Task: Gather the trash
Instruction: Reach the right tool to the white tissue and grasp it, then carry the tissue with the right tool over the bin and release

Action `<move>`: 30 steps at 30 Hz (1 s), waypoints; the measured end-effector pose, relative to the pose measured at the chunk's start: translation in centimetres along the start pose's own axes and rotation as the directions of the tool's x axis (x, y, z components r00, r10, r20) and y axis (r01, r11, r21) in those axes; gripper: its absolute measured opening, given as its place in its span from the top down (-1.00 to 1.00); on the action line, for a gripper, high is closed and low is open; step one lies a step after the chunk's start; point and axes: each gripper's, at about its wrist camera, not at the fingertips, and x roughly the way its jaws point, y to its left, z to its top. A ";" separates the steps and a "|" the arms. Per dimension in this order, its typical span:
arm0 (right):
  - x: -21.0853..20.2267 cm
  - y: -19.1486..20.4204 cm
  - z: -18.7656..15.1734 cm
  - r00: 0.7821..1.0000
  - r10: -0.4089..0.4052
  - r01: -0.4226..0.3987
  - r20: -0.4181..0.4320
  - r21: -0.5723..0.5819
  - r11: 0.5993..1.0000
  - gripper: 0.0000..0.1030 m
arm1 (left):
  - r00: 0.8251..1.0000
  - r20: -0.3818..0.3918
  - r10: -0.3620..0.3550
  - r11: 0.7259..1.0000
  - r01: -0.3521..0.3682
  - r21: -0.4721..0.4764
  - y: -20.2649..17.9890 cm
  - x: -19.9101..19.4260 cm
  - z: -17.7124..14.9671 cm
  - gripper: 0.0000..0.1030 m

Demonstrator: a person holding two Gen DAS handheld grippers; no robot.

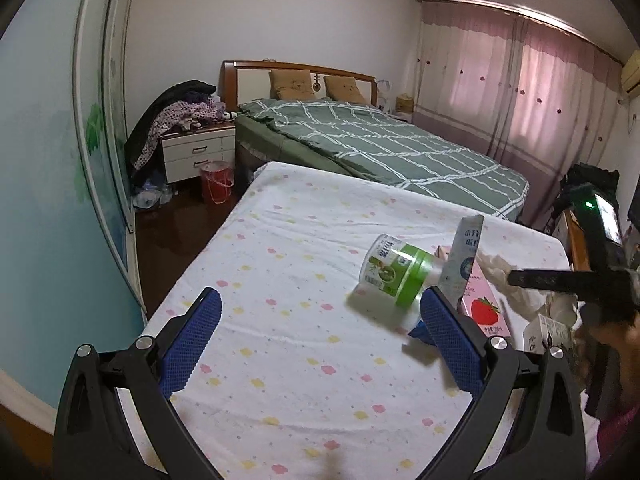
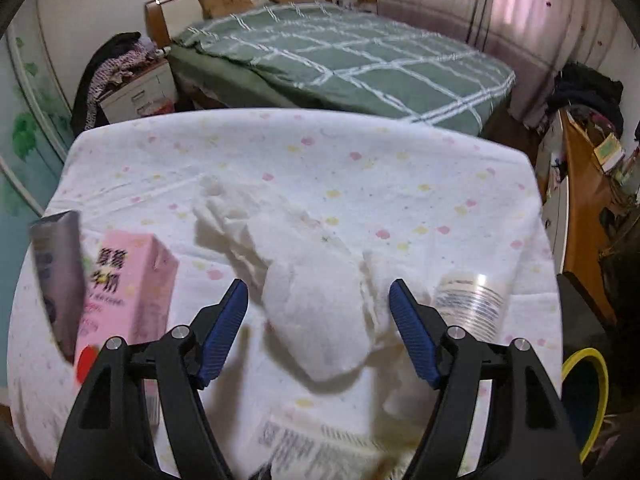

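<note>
Trash lies on a table under a white dotted cloth (image 1: 288, 320). In the left wrist view a green-lidded cup (image 1: 394, 270) lies on its side beside a pink strawberry milk carton (image 1: 482, 304) and a grey upright pouch (image 1: 464, 256). My left gripper (image 1: 320, 316) is open and empty, left of the cup. In the right wrist view my right gripper (image 2: 319, 300) is open, with crumpled white tissue (image 2: 304, 280) between its fingers. A clear plastic cup (image 2: 470, 304) lies to the right, the pink carton (image 2: 128, 296) and the pouch (image 2: 60, 276) to the left.
A green-quilted bed (image 1: 384, 148) stands behind the table. A nightstand (image 1: 198, 152) with piled clothes and a red bucket (image 1: 217, 182) stand at the far left. A yellow-rimmed bin (image 2: 586, 392) sits at the table's right. A cluttered wooden desk (image 2: 588, 208) is at the right.
</note>
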 end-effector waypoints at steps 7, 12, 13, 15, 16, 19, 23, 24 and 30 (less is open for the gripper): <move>1.4 0.5 0.2 0.998 -0.059 0.059 -0.022 -0.034 0.998 0.25 | 1.000 -0.002 -0.002 1.000 0.002 0.015 -0.6 -0.6 -0.2 -0.90; 0.5 -0.3 0.2 1.000 -0.009 0.009 0.003 0.013 1.000 0.69 | 1.000 -0.007 -0.009 1.000 0.009 0.020 -0.8 -0.6 -0.3 -0.90; 0.1 -0.5 0.1 1.000 0.001 -0.002 0.010 0.020 1.000 0.70 | 1.000 -0.006 -0.008 1.000 0.009 0.023 -0.9 -0.6 -0.3 -0.90; -0.8 -0.7 -0.1 0.999 0.025 -0.026 0.036 0.034 0.999 0.71 | 1.000 -0.003 -0.006 1.000 0.006 0.027 -1.0 -0.7 -0.4 -0.90; -1.3 -0.7 0.0 0.998 0.032 -0.033 0.047 0.038 0.999 0.71 | 1.000 -0.003 -0.007 1.000 0.007 0.028 -1.0 -0.6 -0.3 -0.90; -3.7 -1.0 -0.4 0.993 0.069 -0.074 0.096 0.052 0.996 0.71 | 1.000 0.002 -0.005 0.999 0.005 0.034 -1.2 -0.6 -0.3 -0.90; -6.8 -1.1 -1.1 0.982 0.103 -0.113 0.157 0.058 0.992 0.71 | 1.000 -0.002 -0.012 0.999 0.012 0.041 -1.4 -0.6 -0.4 -0.90; -7.5 -1.2 -1.3 0.979 0.113 -0.125 0.168 0.060 0.990 0.71 | 1.000 -0.002 -0.012 0.999 0.012 0.043 -1.4 -0.6 -0.4 -0.90; -11.2 -3.0 -3.6 0.965 0.129 -0.157 0.230 0.107 0.982 0.71 | 1.000 -0.002 -0.024 0.998 0.024 0.051 -1.7 -0.7 -0.5 -0.90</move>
